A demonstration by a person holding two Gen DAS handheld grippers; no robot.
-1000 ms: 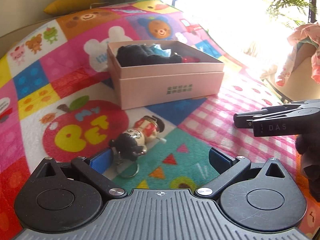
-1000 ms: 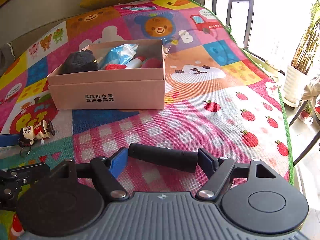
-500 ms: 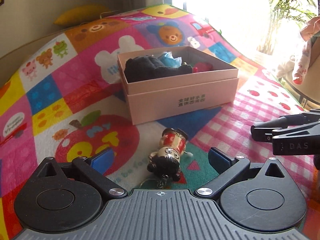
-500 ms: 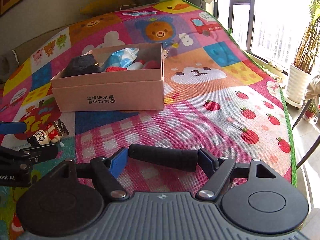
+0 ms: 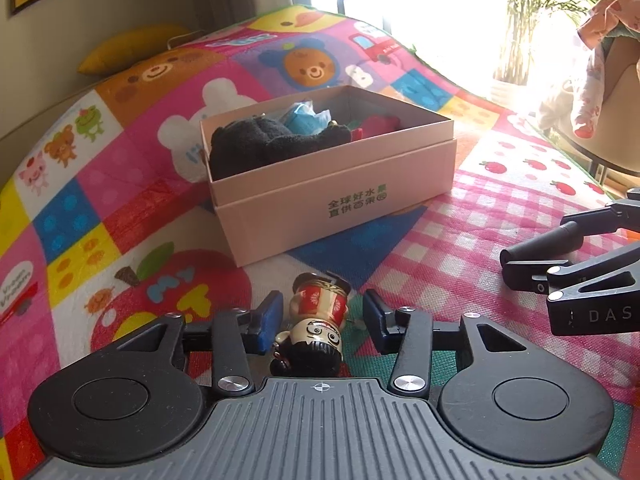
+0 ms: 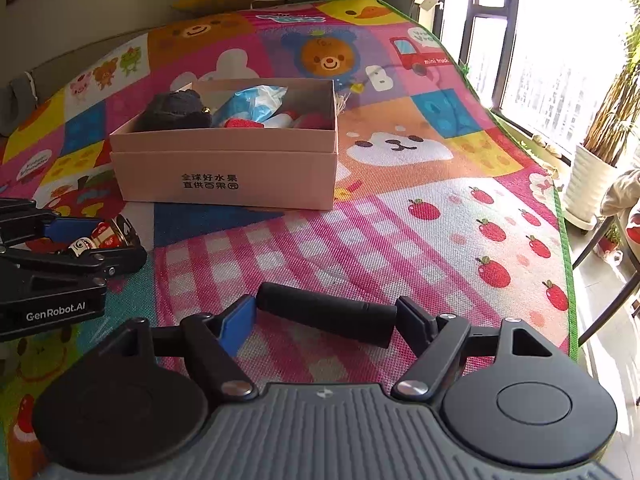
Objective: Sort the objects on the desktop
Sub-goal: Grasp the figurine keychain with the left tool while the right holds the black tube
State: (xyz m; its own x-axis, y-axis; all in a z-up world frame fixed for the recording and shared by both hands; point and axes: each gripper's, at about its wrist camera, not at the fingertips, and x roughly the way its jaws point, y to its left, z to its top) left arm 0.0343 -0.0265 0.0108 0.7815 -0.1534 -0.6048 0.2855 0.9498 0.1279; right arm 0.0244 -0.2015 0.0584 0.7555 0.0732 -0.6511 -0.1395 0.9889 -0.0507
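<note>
A small doll keychain [image 5: 316, 322] with a black head and red-and-white body lies on the colourful play mat, between the fingers of my left gripper [image 5: 320, 316]. The jaws stand close around it, with a gap still showing on the right. It also shows in the right wrist view [image 6: 102, 236]. My right gripper [image 6: 324, 314] is shut on a black cylinder [image 6: 326, 314], held crosswise just above the mat. The pink cardboard box [image 5: 332, 196] stands behind the doll. It holds a black plush [image 5: 260, 144], a blue bag and red items.
The play mat [image 6: 400, 220] covers the whole surface. Its right edge drops off toward a window and a potted plant [image 6: 596, 176]. A yellow cushion [image 5: 132, 46] lies at the far edge. A chair with clothes [image 5: 600, 64] stands at the right.
My left gripper has moved forward over the doll, and its jaws have narrowed around it. The right gripper has kept its hold on the black cylinder and shifted slightly.
</note>
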